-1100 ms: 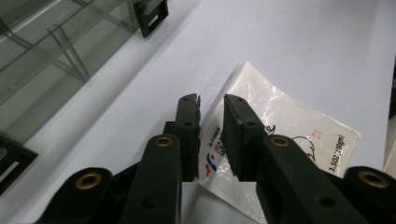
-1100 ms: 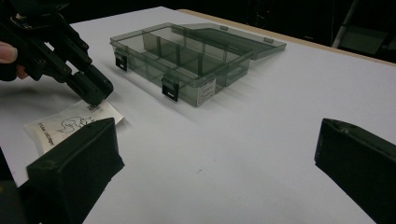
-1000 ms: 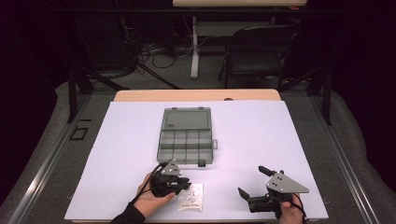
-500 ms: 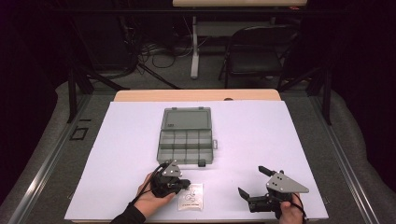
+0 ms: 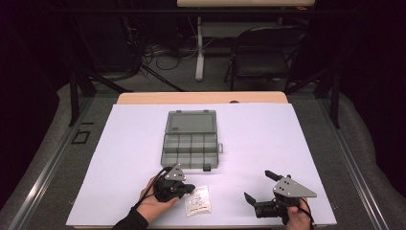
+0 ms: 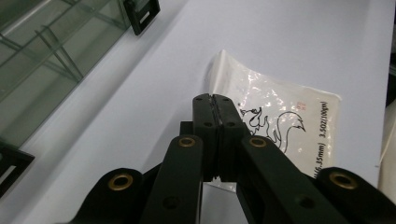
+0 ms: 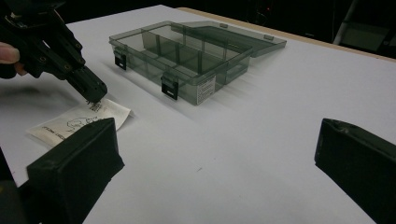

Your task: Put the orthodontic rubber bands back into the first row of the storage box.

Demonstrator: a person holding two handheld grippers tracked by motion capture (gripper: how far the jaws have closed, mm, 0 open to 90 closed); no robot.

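Near the worktop's front edge: bag (image 5: 198, 203), flat, its corner pinched in the left gripper (image 6: 215, 105), whose jaws had just closed on it; lifting looked possible. Right gripper (image 5: 257, 186) stood wide, empty. Box (image 5: 190, 146) lay open mid-worktop.

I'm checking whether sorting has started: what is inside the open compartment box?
The compartment box looks empty through its clear walls; the far cells behind dividers are partly hidden. The small bag lies outside on the table.
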